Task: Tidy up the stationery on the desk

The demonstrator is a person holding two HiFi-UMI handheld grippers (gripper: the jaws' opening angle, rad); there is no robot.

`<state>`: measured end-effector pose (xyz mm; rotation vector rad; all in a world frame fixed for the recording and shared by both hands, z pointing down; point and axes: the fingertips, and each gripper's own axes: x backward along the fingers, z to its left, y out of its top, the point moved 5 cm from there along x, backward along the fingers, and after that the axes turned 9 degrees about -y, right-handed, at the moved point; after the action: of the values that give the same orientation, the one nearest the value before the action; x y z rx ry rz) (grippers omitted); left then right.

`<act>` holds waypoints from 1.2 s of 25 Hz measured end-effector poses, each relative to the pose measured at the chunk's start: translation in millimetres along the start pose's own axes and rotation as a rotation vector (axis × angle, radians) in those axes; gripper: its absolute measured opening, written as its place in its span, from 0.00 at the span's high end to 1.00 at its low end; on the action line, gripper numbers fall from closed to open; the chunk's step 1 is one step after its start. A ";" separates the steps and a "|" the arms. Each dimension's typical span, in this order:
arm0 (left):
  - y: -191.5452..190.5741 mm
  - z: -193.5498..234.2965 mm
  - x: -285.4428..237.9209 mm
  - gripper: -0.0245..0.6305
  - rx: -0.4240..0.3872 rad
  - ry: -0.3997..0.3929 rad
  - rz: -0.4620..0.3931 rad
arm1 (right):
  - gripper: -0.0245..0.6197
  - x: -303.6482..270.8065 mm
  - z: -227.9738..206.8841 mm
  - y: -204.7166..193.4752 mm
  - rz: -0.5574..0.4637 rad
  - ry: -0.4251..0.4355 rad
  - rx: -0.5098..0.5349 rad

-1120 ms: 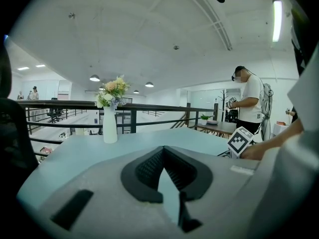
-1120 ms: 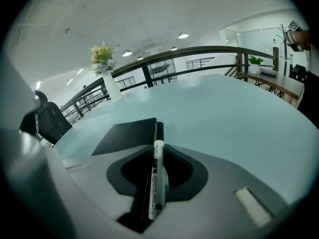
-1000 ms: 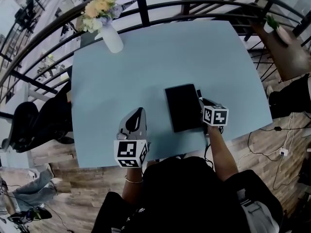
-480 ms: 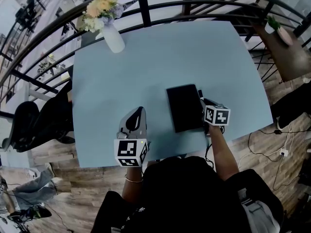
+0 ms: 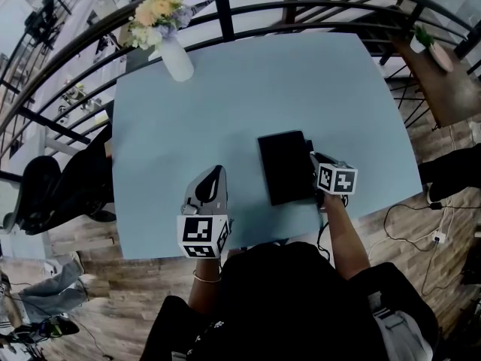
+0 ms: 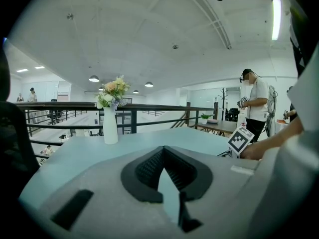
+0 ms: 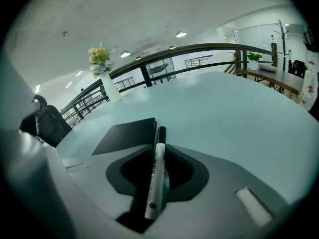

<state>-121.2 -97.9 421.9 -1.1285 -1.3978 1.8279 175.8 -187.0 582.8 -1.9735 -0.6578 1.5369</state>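
Note:
A black notebook (image 5: pixel 285 166) lies closed on the light blue table (image 5: pixel 248 89), near its front right. My right gripper (image 5: pixel 314 162) sits at the notebook's right edge. It is shut on a white marker with a black cap (image 7: pixel 155 173), whose cap points forward along the notebook (image 7: pixel 127 135). My left gripper (image 5: pixel 217 175) rests low over the table's front edge, left of the notebook and apart from it. In the left gripper view that gripper (image 6: pixel 164 156) has its jaws closed to a thin slit with nothing between them.
A white vase of flowers (image 5: pixel 174 57) stands at the table's far left corner. A dark curved railing (image 5: pixel 301 10) runs behind the table. A black chair (image 5: pixel 60 186) stands to the left, a wooden table (image 5: pixel 440 74) to the right. A person (image 6: pixel 255 103) stands further off.

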 end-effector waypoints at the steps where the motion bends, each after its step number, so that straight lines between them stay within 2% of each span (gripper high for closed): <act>1: 0.1 -0.1 0.0 0.97 -0.001 0.000 0.001 | 0.83 1.1 0.1 0.9 -0.001 -0.004 0.006; 12: 1.1 4.0 -0.4 0.97 0.001 0.004 0.004 | 0.80 2.3 -0.2 4.6 -0.034 -0.010 0.013; 16: 2.9 4.8 -1.2 0.97 -0.004 0.003 -0.001 | 0.80 5.9 -1.3 8.5 -0.059 -0.036 0.026; 19: 3.8 6.9 -0.6 0.97 -0.004 0.004 -0.004 | 0.82 14.1 -0.2 16.7 -0.114 -0.058 0.040; 23: 3.4 11.1 -0.3 0.97 -0.005 0.000 -0.006 | 0.92 26.8 4.8 31.5 -0.210 -0.065 0.035; 30: 8.6 16.4 1.1 0.97 -0.012 -0.024 -0.013 | 0.94 46.3 27.2 52.1 -0.326 -0.024 0.023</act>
<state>-135.6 -107.3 414.9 -1.1044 -1.4284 1.8314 162.2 -190.6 509.2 -1.7314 -0.9169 1.3626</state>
